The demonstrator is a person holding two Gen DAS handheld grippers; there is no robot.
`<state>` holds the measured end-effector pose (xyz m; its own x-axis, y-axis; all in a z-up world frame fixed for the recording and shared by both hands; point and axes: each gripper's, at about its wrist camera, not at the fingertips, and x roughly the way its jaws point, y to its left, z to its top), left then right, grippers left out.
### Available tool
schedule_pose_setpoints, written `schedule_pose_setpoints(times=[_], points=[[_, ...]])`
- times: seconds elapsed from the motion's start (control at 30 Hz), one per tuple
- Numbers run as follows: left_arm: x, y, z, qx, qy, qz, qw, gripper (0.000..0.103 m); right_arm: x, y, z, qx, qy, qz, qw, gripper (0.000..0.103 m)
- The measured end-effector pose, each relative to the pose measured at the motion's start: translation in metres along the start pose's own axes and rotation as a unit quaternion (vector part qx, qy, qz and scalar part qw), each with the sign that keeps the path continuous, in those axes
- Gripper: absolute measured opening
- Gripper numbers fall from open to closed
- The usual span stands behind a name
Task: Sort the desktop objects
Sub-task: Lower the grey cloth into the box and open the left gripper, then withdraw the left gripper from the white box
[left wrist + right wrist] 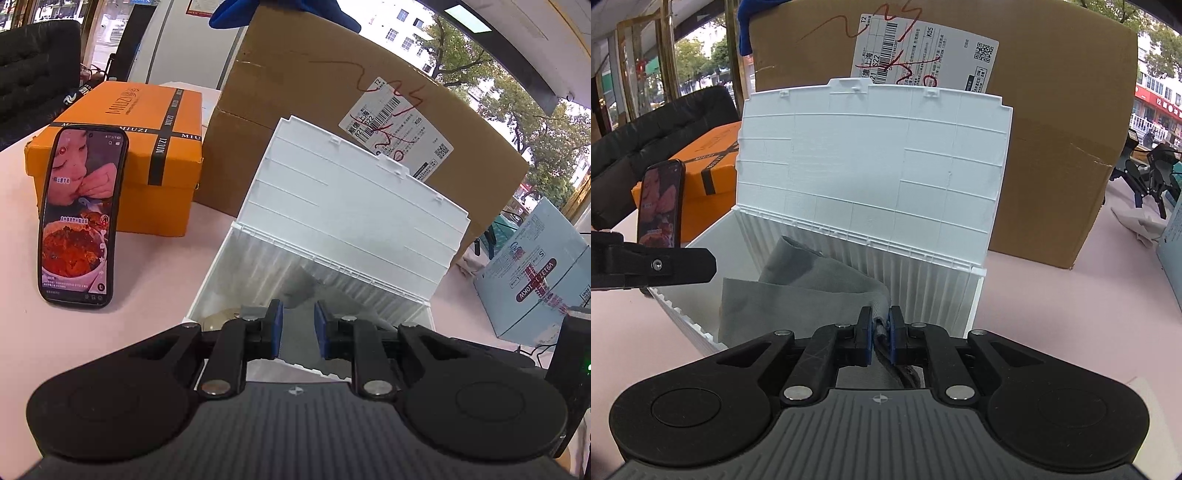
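1. The right tongs (880, 334) are pinched nearly closed on a fold of grey cloth (798, 291); the rest of the cloth trails ahead of them, down into the white storage box (960, 295), whose ribbed lid (875, 162) stands open and leans back against the big cardboard carton (1063, 147) beyond
2. The left tongs (298, 328) are parted by a moderate gap with nothing between them, and hover over the near edge of the same box (218, 266); a round, pale object lies in the box just left of them, too unclear to name
3. Judged from this, the cloth is mostly in the box yet not let go, so that step is nearly done; releasing it and closing the lid seem to be left
4. Other things stand on the pink table (140, 332) to the left of both tongs: a phone (79, 218) with its screen lit, propped against an orange box (147, 147). Whether these are to be sorted I cannot tell
5. Readable writing: "MIUZI" on the orange box and its black bands; on the carton's shipping label (397, 136) "T2", "K05", "上海" and red scribble; a pale blue carton (535, 273) to the right reads "10KW"
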<state>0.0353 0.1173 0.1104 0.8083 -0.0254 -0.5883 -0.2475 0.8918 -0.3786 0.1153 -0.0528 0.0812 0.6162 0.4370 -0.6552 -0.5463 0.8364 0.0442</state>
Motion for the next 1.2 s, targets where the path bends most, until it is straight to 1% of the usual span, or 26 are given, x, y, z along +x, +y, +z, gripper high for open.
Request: schedule_pose_setpoints(times=[0.03,0.07,0.1,0.13,0.17,0.23,0.3,0.33,0.4,0.43,0.47,0.5,0.53,0.57,0.6,0.63,0.67,0.73,0.83,0.93,0.97,1.0,1.03,1.1,1.17,1.2], points=[[0.001,0.000,0.000,0.003,0.000,-0.003,1.0000,0.027,0.000,0.000,0.000,0.002,-0.003,0.005,1.000,0.026],[0.003,-0.001,0.000,0.006,0.001,-0.012,0.9999,0.037,-0.002,-0.001,0.000,0.005,-0.007,0.011,1.000,0.031],[0.005,-0.001,0.000,0.008,0.001,-0.020,0.9998,0.044,-0.005,-0.001,0.001,0.007,-0.012,0.016,1.000,0.037],[0.007,-0.001,0.000,0.010,0.002,-0.029,0.9995,0.054,-0.007,-0.002,0.001,0.010,-0.017,0.022,1.000,0.045],[0.009,-0.001,0.000,0.013,0.002,-0.037,0.9992,0.059,-0.010,-0.003,0.002,0.014,-0.024,0.024,0.999,0.048],[0.014,-0.004,-0.001,0.026,-0.001,-0.049,0.9984,0.061,-0.016,-0.006,0.004,0.022,-0.038,0.027,0.999,0.055],[0.019,-0.004,-0.001,0.034,-0.009,-0.069,0.9970,0.068,-0.022,-0.009,0.006,0.030,-0.049,0.029,0.998,0.061],[0.022,-0.004,0.000,0.036,-0.014,-0.081,0.9960,0.071,-0.024,-0.011,0.006,0.034,-0.053,0.026,0.998,0.063],[0.027,-0.002,0.002,0.039,-0.022,-0.098,0.9941,0.072,-0.028,-0.015,0.008,0.041,-0.062,0.023,0.997,0.063],[0.030,-0.002,0.003,0.039,-0.021,-0.106,0.9934,0.071,-0.030,-0.017,0.008,0.044,-0.063,0.022,0.997,0.063],[0.033,0.000,0.005,0.035,-0.015,-0.114,0.9927,0.066,-0.031,-0.019,0.009,0.046,-0.065,0.021,0.997,0.063],[0.036,0.002,0.007,0.028,-0.006,-0.124,0.9919,0.058,-0.033,-0.020,0.009,0.048,-0.068,0.019,0.996,0.063],[0.040,0.004,0.008,0.018,0.005,-0.135,0.9907,0.045,-0.035,-0.022,0.010,0.049,-0.070,0.016,0.996,0.063],[0.043,0.005,0.010,0.010,0.017,-0.146,0.9890,0.036,-0.037,-0.023,0.010,0.050,-0.073,0.011,0.996,0.063],[0.047,0.004,0.012,0.010,0.030,-0.154,0.9875,0.030,-0.038,-0.025,0.010,0.054,-0.077,0.009,0.996,0.063],[0.051,0.002,0.012,0.017,0.042,-0.154,0.9869,0.021,-0.040,-0.028,0.011,0.061,-0.080,0.010,0.995,0.063],[0.056,-0.001,0.012,0.025,0.050,-0.148,0.9874,0.021,-0.041,-0.031,0.011,0.069,-0.082,0.012,0.994,0.063],[0.065,-0.004,0.009,0.029,0.052,-0.129,0.9899,0.021,-0.043,-0.035,0.012,0.077,-0.086,0.009,0.993,0.063],[0.079,-0.003,0.009,0.027,0.066,-0.095,0.9929,0.021,-0.045,-0.037,0.012,0.083,-0.092,0.002,0.992,0.063],[0.089,-0.001,0.010,0.027,0.082,-0.067,0.9940,0.021,-0.044,-0.036,0.012,0.084,-0.093,0.002,0.992,0.063],[0.092,-0.001,0.011,0.030,0.092,-0.059,0.9936,0.024,-0.044,-0.035,0.012,0.083,-0.094,0.001,0.992,0.063],[0.095,-0.002,0.013,0.032,0.103,-0.051,0.9928,0.026,-0.044,-0.034,0.012,0.082,-0.095,0.000,0.992,0.063],[0.097,-0.003,0.014,0.032,0.110,-0.049,0.9922,0.031,-0.043,-0.033,0.012,0.082,-0.096,0.000,0.992,0.063],[0.099,-0.006,0.014,0.037,0.112,-0.050,0.9918,0.044,-0.043,-0.032,0.012,0.083,-0.096,0.000,0.992,0.063],[0.100,-0.012,0.013,0.051,0.111,-0.047,0.9914,0.059,-0.042,-0.031,0.012,0.083,-0.095,0.001,0.992,0.063],[0.101,-0.014,0.012,0.058,0.111,-0.047,0.9910,0.061,-0.041,-0.030,0.012,0.083,-0.094,0.000,0.992,0.063]])
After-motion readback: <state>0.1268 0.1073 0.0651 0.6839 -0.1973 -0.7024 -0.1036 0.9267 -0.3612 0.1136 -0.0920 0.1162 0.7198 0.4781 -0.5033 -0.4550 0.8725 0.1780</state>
